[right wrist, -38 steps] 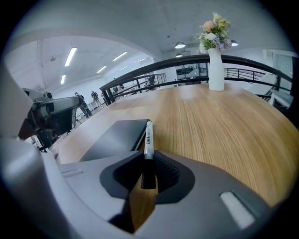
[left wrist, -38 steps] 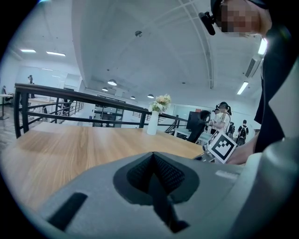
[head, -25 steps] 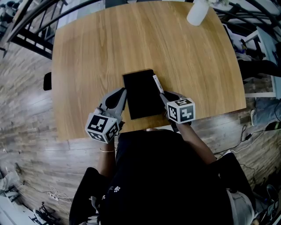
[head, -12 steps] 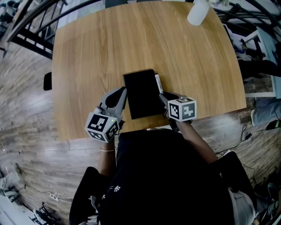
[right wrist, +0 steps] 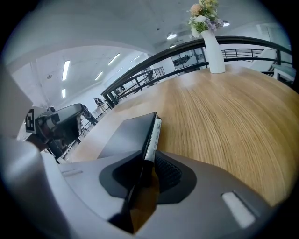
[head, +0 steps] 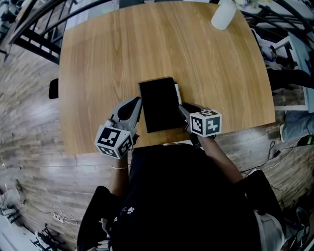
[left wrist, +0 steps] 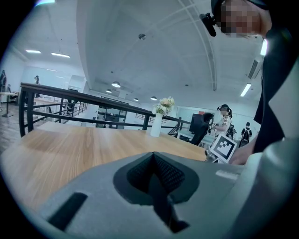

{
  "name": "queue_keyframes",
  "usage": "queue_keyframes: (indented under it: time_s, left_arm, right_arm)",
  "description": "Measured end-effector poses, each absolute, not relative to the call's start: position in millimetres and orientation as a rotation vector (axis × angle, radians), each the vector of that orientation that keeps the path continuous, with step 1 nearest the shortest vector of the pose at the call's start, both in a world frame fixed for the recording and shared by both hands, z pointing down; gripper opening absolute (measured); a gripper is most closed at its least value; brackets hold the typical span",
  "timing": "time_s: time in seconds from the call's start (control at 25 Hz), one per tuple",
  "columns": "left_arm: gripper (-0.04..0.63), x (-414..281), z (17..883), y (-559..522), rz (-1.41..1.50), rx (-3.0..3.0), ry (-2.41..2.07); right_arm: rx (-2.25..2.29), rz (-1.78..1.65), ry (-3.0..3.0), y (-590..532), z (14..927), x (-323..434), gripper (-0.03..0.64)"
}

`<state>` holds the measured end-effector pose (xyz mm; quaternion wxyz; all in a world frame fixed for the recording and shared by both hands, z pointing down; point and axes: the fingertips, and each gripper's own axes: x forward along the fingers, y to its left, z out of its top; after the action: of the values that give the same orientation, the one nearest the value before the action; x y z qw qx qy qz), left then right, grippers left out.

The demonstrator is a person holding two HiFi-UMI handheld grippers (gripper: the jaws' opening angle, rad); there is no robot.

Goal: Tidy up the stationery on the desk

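Note:
A black notebook (head: pixel 158 104) (right wrist: pixel 126 133) lies flat near the front edge of the wooden desk (head: pixel 122 49). A white marker pen (head: pixel 177 93) (right wrist: pixel 153 135) with a dark end lies along the notebook's right edge. My right gripper (head: pixel 184 110) (right wrist: pixel 145 170) is shut on the pen's near, dark end. My left gripper (head: pixel 136 104) (left wrist: pixel 156 175) rests at the notebook's left edge, shut with nothing between its jaws. The left gripper view shows only bare desk ahead; the notebook is hidden there.
A white vase with flowers (head: pixel 223 14) (right wrist: pixel 212 44) (left wrist: pixel 155 125) stands at the desk's far right corner. A dark railing runs behind the desk. A small black object (head: pixel 53 89) sits just off the desk's left edge. Wooden floor surrounds the desk.
The pen has swung from a slant to lie parallel against the notebook's right edge. My right gripper has shifted slightly right and toward me with it. The left gripper has stayed put.

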<state>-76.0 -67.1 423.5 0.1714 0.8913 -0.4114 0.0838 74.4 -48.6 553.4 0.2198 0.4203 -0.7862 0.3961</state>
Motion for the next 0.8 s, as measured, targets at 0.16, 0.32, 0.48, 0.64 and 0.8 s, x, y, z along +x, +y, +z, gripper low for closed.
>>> queue_keyframes:
  time_s: [0.16,0.32,0.48,0.64,0.8]
  left_arm:
    - [-0.005,-79,422,-67,0.232,2.528,-1.182]
    - [-0.005,-82,418,-67,0.219,2.533,-1.202]
    - [-0.005,-83,412,-69,0.205,2.543,-1.222]
    - [-0.006,-85,408,-67,0.196,2.548,-1.243]
    - [-0.006,-90,398,-67,0.175,2.553,-1.262]
  right_arm:
    - [1.179,1.093,-2.191,-51,551,78,0.091]
    - [1.225,1.072,-2.233,-60,540,82,0.08]
    - [1.296,0.971,-2.276,-76,520,90,0.006]
    - [1.347,0.846,-2.361,-91,491,95,0.006]
    - [1.381,0.675,-2.46,-107,451,94,0.006]
